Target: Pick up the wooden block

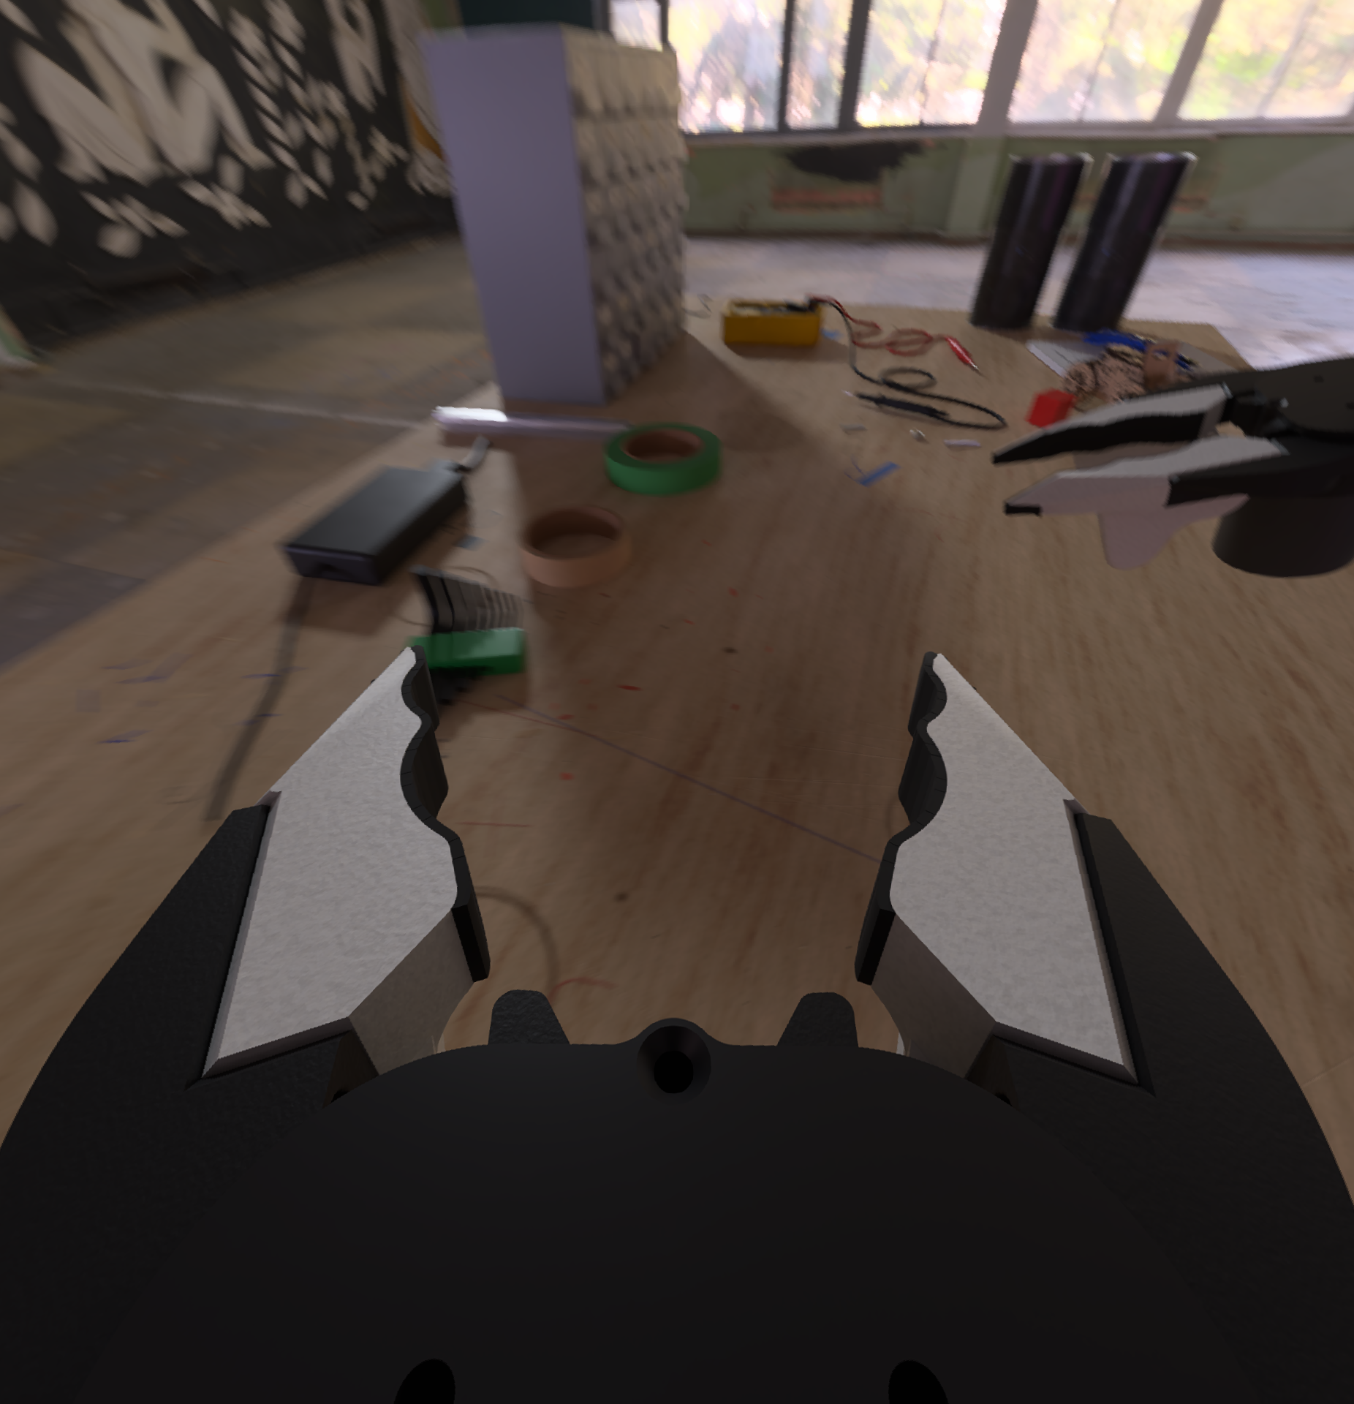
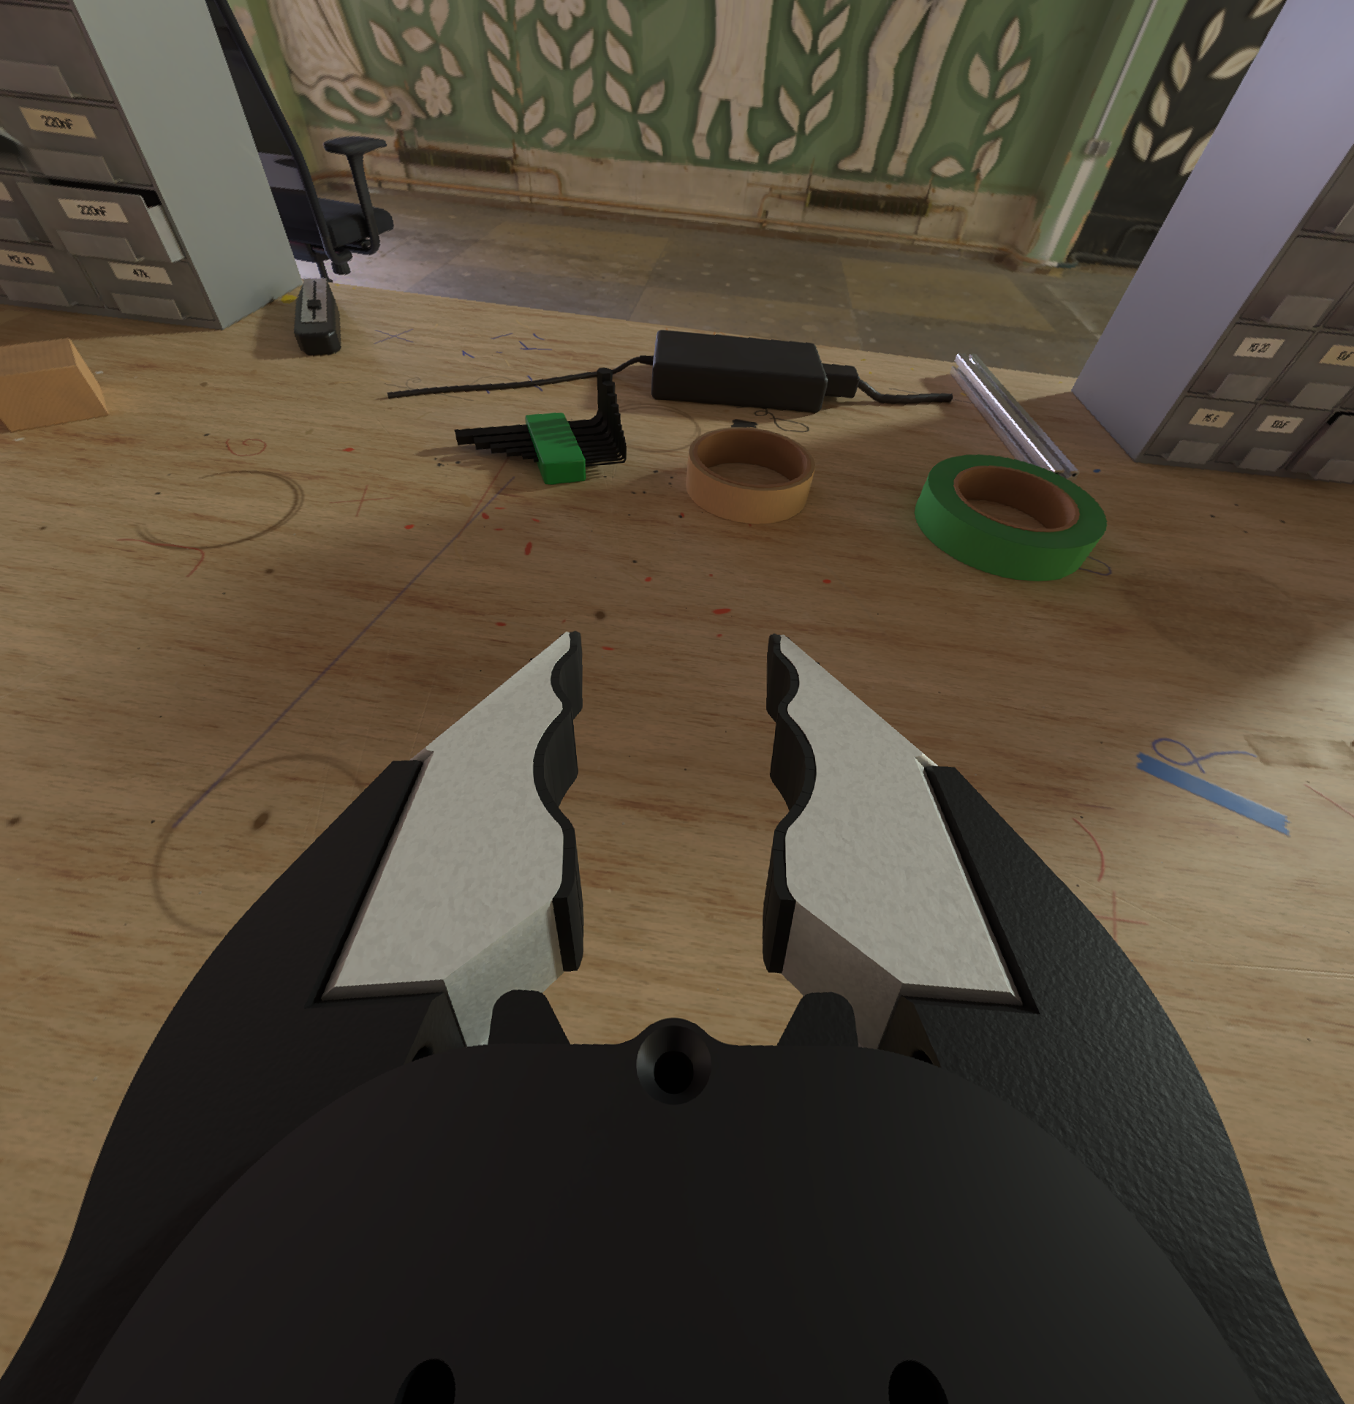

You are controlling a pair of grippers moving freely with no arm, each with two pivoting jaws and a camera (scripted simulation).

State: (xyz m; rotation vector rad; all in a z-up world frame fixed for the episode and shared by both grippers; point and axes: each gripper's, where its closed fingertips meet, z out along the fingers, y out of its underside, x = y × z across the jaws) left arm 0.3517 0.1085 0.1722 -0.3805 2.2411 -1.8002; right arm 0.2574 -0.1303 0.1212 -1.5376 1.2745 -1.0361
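The wooden block (image 2: 40,384) is a light tan wedge-like block on the tabletop at the far left of the right wrist view, in front of a drawer cabinet. It does not show in the left wrist view. My right gripper (image 2: 674,646) is open and empty, above bare wood, well to the right of the block. My left gripper (image 1: 674,668) is open wide and empty over the middle of the table. The right gripper also shows in the left wrist view (image 1: 1004,482), at the right edge, its fingers pointing left.
Green tape roll (image 2: 1012,517), tan tape roll (image 2: 750,475), hex key set in a green holder (image 2: 556,444) and black power adapter (image 2: 738,370) lie ahead. Drawer cabinets (image 2: 89,175) (image 2: 1282,319) stand left and right. Yellow meter (image 1: 771,321) with leads and two dark cylinders (image 1: 1027,239) lie farther off.
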